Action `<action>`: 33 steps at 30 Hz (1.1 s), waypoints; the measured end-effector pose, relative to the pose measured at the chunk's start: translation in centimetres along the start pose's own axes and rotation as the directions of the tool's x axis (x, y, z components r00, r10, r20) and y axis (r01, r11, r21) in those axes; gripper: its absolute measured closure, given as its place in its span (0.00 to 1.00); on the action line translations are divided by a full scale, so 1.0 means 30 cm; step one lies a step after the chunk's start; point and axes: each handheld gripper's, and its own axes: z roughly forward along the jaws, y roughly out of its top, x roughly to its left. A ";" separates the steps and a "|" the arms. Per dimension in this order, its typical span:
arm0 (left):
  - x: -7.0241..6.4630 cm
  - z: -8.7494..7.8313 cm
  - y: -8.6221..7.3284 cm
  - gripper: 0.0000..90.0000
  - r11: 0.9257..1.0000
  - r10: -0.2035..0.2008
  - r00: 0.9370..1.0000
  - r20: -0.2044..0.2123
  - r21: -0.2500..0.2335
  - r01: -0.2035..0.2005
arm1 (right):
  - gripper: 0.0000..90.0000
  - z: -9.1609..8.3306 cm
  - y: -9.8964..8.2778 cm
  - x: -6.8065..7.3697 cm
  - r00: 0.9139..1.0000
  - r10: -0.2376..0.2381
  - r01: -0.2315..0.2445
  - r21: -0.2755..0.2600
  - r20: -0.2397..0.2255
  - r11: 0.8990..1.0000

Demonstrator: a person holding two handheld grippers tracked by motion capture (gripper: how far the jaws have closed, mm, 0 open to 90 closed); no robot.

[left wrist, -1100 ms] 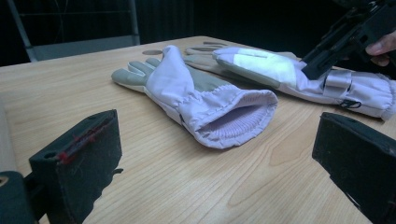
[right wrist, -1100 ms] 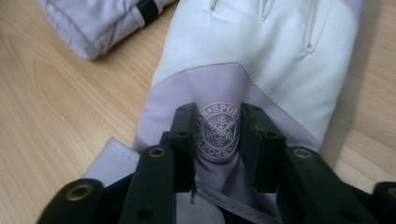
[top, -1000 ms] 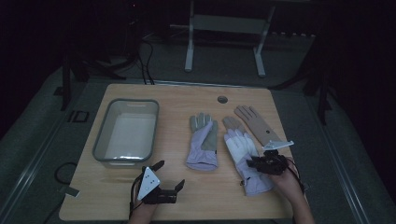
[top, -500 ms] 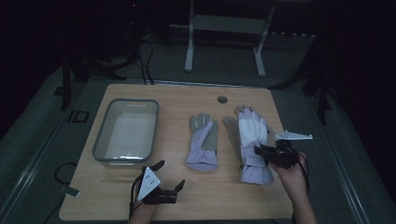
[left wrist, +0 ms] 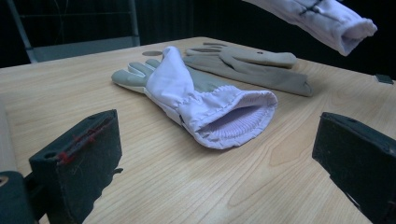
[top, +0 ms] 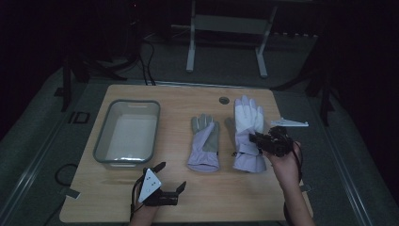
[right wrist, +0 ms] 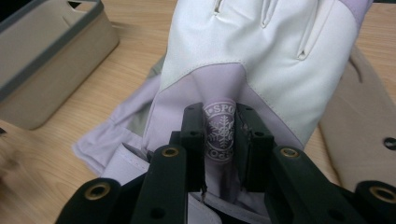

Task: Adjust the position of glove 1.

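A: From the high view, where does the work sit?

B: The right hand-held gripper [top: 256,139] is clamped on the white glove [top: 247,122], pinched partway along its back. The glove's long axis runs away from the person, fingers pointing to the far edge of the counter [top: 108,202], cuff hanging nearest the hand. The grey bin [top: 151,136] lies well off to the glove's left, with the second glove [top: 205,141] between them, so I judge any carry to the bin has to cross over that one.

A: And the left hand-held gripper [top: 170,181]?

B: Near the front edge, just below the bin, its jaws apart and holding nothing. It is the nearer one to the second glove.

A: The left gripper view?

B: Both jaws stand wide at the sides. The second glove [left wrist: 196,93] lies straight ahead, its open cuff turned toward this gripper. The white glove's cuff [left wrist: 327,21] hangs in the air at upper right, clear of the counter.

A: The right gripper view?

B: The jaws press a fold of the white glove [right wrist: 261,51] at its round snowflake badge [right wrist: 219,133], with the bin [right wrist: 42,60] up to the left.
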 end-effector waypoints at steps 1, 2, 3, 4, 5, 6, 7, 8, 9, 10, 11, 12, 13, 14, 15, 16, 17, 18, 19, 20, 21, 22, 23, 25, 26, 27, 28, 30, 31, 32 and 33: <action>0.000 0.000 0.000 0.02 1.000 -0.001 1.000 0.000 -0.001 0.001 | 0.83 0.006 0.010 0.007 1.000 0.004 -0.004 0.001 -0.003 1.000; 0.000 0.000 0.000 0.02 1.000 0.000 1.000 -0.001 0.000 0.000 | 0.83 0.010 0.018 0.013 1.000 0.007 -0.007 -0.001 -0.003 1.000; -0.001 0.000 0.000 0.02 1.000 -0.001 1.000 -0.001 -0.001 0.001 | 0.83 0.015 0.025 0.019 1.000 0.010 -0.010 0.001 -0.007 1.000; -0.001 0.000 0.000 0.02 1.000 0.000 1.000 -0.001 -0.001 0.000 | 0.83 0.019 0.030 0.024 1.000 0.012 -0.012 0.002 -0.009 1.000; -0.001 0.000 0.000 0.02 1.000 0.000 1.000 -0.001 -0.001 0.000 | 0.83 0.026 0.038 0.033 1.000 0.010 -0.010 0.000 -0.007 1.000; 0.000 0.000 0.000 0.02 1.000 0.001 1.000 -0.001 0.000 -0.001 | 0.83 0.031 0.045 0.042 1.000 0.007 -0.007 0.000 -0.007 1.000; -0.001 0.000 0.000 0.02 1.000 -0.001 1.000 -0.001 -0.001 0.001 | 0.83 0.035 0.050 0.048 1.000 0.004 -0.004 0.001 -0.007 1.000; -0.001 0.000 0.000 0.02 1.000 0.000 1.000 -0.002 -0.001 0.000 | 0.83 0.041 0.056 0.056 1.000 -0.001 0.000 -0.003 -0.003 1.000; -0.001 0.000 0.000 0.02 1.000 0.001 1.000 -0.001 0.000 -0.001 | 0.83 0.046 0.062 0.065 1.000 -0.002 0.002 -0.006 -0.002 1.000; -0.001 0.000 0.000 0.02 1.000 0.001 1.000 -0.002 0.000 -0.001 | 0.83 0.053 0.071 0.076 1.000 -0.003 0.003 -0.005 -0.005 1.000; -0.001 0.000 0.000 0.02 1.000 0.001 1.000 -0.003 0.000 -0.001 | 0.83 0.057 0.075 0.083 1.000 -0.001 0.001 -0.005 -0.004 1.000; -0.001 0.001 0.000 0.02 1.000 0.001 1.000 -0.003 0.001 -0.001 | 0.83 0.063 0.081 0.094 1.000 -0.003 0.003 -0.006 -0.002 1.000; -0.001 0.001 0.000 0.02 1.000 0.001 1.000 -0.003 0.002 -0.001 | 0.83 0.072 0.088 0.109 1.000 -0.013 0.013 -0.002 -0.002 1.000; -0.001 0.001 0.000 0.02 1.000 0.002 1.000 -0.003 0.001 -0.002 | 0.83 0.080 0.092 0.122 1.000 -0.013 0.013 0.002 -0.001 1.000; -0.002 0.001 0.000 0.02 1.000 0.002 1.000 -0.003 0.001 -0.002 | 0.83 0.090 0.096 0.135 1.000 -0.022 0.022 0.003 0.003 1.000; -0.002 0.000 0.000 0.02 1.000 0.004 1.000 -0.003 0.001 -0.003 | 0.83 0.099 0.101 0.148 0.999 -0.033 0.033 0.005 0.008 0.999; -0.002 0.000 0.000 0.02 1.000 0.004 1.000 -0.002 0.001 -0.004 | 0.83 0.108 0.104 0.161 0.999 -0.039 0.039 0.008 0.012 0.999; -0.002 0.001 0.000 0.02 1.000 0.003 1.000 -0.002 0.000 -0.003 | 0.83 0.118 0.107 0.172 0.999 -0.044 0.044 0.009 0.013 0.999; -0.002 0.001 0.000 0.02 1.000 0.004 1.000 -0.002 0.001 -0.004 | 0.83 0.126 0.109 0.180 0.999 -0.045 0.044 0.011 0.016 0.999; -0.002 0.001 0.000 0.02 1.000 0.005 1.000 -0.002 0.001 -0.005 | 0.83 0.139 0.113 0.193 0.999 -0.049 0.049 0.015 0.016 0.999; -0.002 0.001 0.000 0.02 1.000 0.004 1.000 -0.001 0.000 -0.004 | 0.83 0.149 0.115 0.203 0.999 -0.051 0.050 0.018 0.016 0.999; -0.002 0.001 0.000 0.02 1.000 0.004 1.000 -0.001 0.001 -0.004 | 0.83 0.158 0.117 0.213 0.999 -0.051 0.051 0.018 0.018 0.999; -0.002 0.001 0.000 0.02 1.000 0.004 1.000 -0.001 0.001 -0.004 | 0.83 0.170 0.121 0.225 0.998 -0.056 0.055 0.022 0.016 0.998; -0.001 0.001 0.000 0.02 1.000 0.004 1.000 0.000 0.002 -0.004 | 0.83 0.183 0.126 0.238 0.999 -0.045 0.045 0.020 0.008 0.999; -0.001 0.001 0.000 0.02 1.000 0.002 1.000 0.000 0.002 -0.002 | 0.83 0.192 0.130 0.247 0.999 -0.040 0.040 0.017 -0.001 0.999; -0.001 0.001 0.000 0.02 1.000 0.002 1.000 0.000 0.003 -0.002 | 0.83 0.201 0.133 0.257 0.999 -0.037 0.037 0.018 -0.008 0.999; -0.001 0.001 0.000 0.02 1.000 0.001 1.000 0.000 0.002 -0.001 | 0.83 0.214 0.137 0.270 0.999 -0.040 0.040 0.018 -0.008 0.999; -0.001 0.000 0.000 0.02 1.000 0.002 1.000 0.000 0.002 -0.002 | 0.83 0.232 0.141 0.289 0.999 -0.038 0.038 0.022 -0.011 0.999; -0.001 0.000 0.000 0.02 1.000 0.001 1.000 0.000 0.001 -0.001 | 0.83 0.241 0.141 0.299 0.999 -0.036 0.036 0.024 -0.011 0.999; -0.001 0.000 0.000 0.02 1.000 0.000 1.000 0.000 0.000 0.000 | 0.83 0.250 0.140 0.310 0.999 -0.033 0.034 0.026 -0.011 0.999; 0.000 0.000 0.000 0.02 1.000 0.000 1.000 0.001 0.002 0.000 | 0.83 0.261 0.138 0.323 1.000 -0.024 0.024 0.033 -0.017 0.999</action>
